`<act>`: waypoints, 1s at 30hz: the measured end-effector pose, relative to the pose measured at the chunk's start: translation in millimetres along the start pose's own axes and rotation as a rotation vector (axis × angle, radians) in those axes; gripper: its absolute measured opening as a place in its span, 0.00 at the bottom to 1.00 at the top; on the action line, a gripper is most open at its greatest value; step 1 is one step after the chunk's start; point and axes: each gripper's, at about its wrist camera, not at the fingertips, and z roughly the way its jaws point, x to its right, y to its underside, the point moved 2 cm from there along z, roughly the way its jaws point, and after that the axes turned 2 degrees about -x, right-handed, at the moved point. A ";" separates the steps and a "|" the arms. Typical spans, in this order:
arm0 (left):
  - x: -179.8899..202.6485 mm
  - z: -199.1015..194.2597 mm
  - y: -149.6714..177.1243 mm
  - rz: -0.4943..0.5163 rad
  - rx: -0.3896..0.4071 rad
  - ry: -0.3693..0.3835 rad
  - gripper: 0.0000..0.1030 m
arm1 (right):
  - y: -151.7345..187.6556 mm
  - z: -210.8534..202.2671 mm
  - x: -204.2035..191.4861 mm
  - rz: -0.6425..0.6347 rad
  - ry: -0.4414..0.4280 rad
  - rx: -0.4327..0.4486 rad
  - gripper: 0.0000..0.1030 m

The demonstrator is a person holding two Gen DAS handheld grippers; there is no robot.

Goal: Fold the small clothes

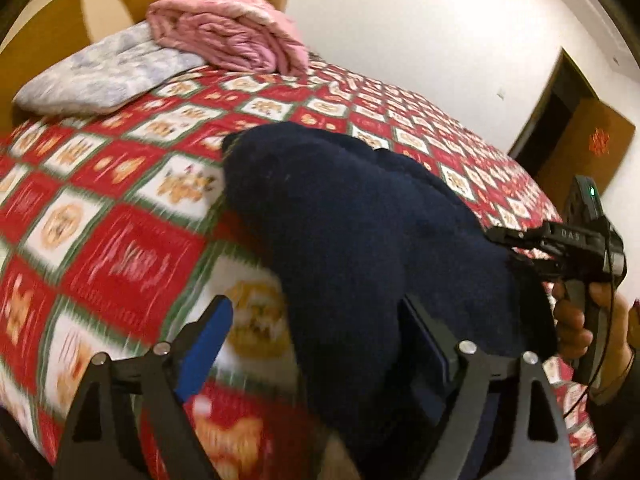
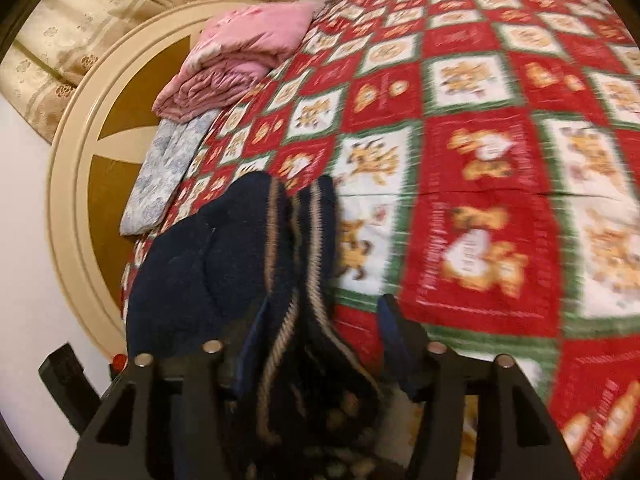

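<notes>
A dark navy knitted garment (image 1: 352,216) lies bunched on the bed's red, white and green patchwork quilt (image 1: 120,208). In the left wrist view my left gripper (image 1: 316,320) stands open wide. Its blue left pad (image 1: 208,344) is clear of the cloth and its right finger (image 1: 424,344) rests against the garment's edge. In the right wrist view the garment's tan-striped trim (image 2: 296,264) lies loosely between the parted fingers of my right gripper (image 2: 324,316). The right finger (image 2: 394,328) stands apart from the cloth. A hand holds the right gripper (image 1: 508,248) at the garment's right edge.
A folded pink blanket (image 1: 228,36) on a pale blue floral pillow (image 1: 100,76) lies by the round cream and brown headboard (image 2: 76,152). Gold curtains (image 2: 100,12) hang behind it. A white wall and a brown door (image 1: 580,144) stand past the bed's far side.
</notes>
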 end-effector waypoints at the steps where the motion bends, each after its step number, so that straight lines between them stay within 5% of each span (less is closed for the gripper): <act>1: 1.3 -6.5 3.1 0.000 0.006 -0.015 0.85 | 4.0 -8.4 0.1 -0.004 0.020 0.008 0.56; 5: 11.5 -41.6 18.3 0.017 0.058 -0.094 0.85 | 28.2 -49.6 -9.5 -0.071 0.180 0.078 0.56; 10: 32.1 -88.2 26.3 0.056 0.147 -0.107 0.85 | 72.5 -119.1 -51.1 -0.211 0.305 0.228 0.57; 19: 74.4 -169.9 15.4 0.120 0.343 -0.083 0.95 | 142.8 -222.2 -127.4 -0.371 0.326 0.469 0.63; 30: 90.3 -213.4 13.8 0.145 0.461 -0.056 1.00 | 182.5 -249.4 -165.7 -0.423 0.287 0.513 0.71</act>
